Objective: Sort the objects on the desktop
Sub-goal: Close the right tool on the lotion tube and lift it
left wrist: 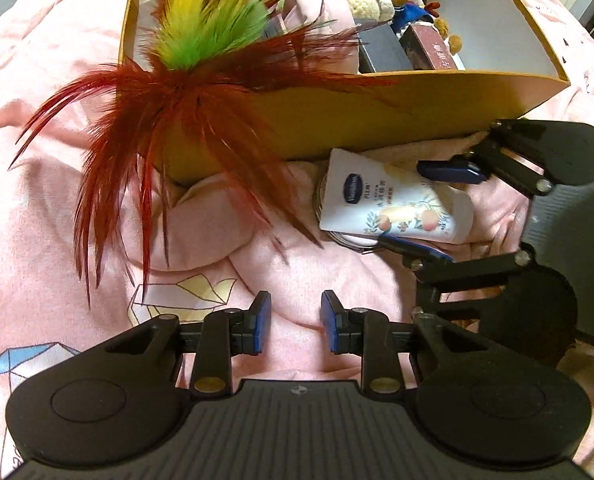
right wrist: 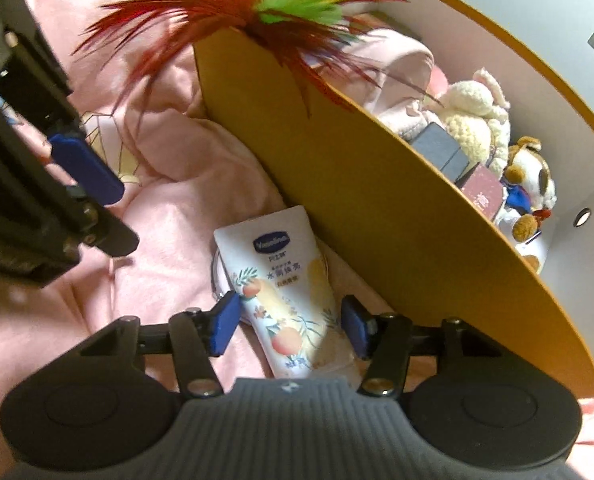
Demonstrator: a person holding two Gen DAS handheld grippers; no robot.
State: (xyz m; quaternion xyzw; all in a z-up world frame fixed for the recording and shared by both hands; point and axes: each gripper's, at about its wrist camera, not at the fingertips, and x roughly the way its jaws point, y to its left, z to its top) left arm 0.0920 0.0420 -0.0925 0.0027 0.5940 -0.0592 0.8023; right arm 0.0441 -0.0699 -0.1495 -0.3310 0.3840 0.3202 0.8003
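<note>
A white Vaseline lotion tube (right wrist: 293, 300) is lying on the pink bedsheet (left wrist: 57, 208), just beside the near wall of an orange-brown cardboard box (left wrist: 377, 112), and is partly covering a round flat thing whose kind I cannot tell. The right gripper (right wrist: 291, 326) is straddling the tube with its 2 blue pads (right wrist: 225, 322) standing apart on either side, neither one visibly pressing on it. The left gripper (left wrist: 295, 322) is hovering over bare sheet near the box's near left corner, its fingers apart with nothing between them. A feather toy (left wrist: 193, 76) in red, green and yellow is draping over the box's near left corner, its red plumes hanging down outside. Inside the box are lying a cream knitted plush (right wrist: 475, 120), a brown-and-white plush dog (right wrist: 531, 176), a dark box (right wrist: 441, 150) and a maroon box (right wrist: 483, 194).
</note>
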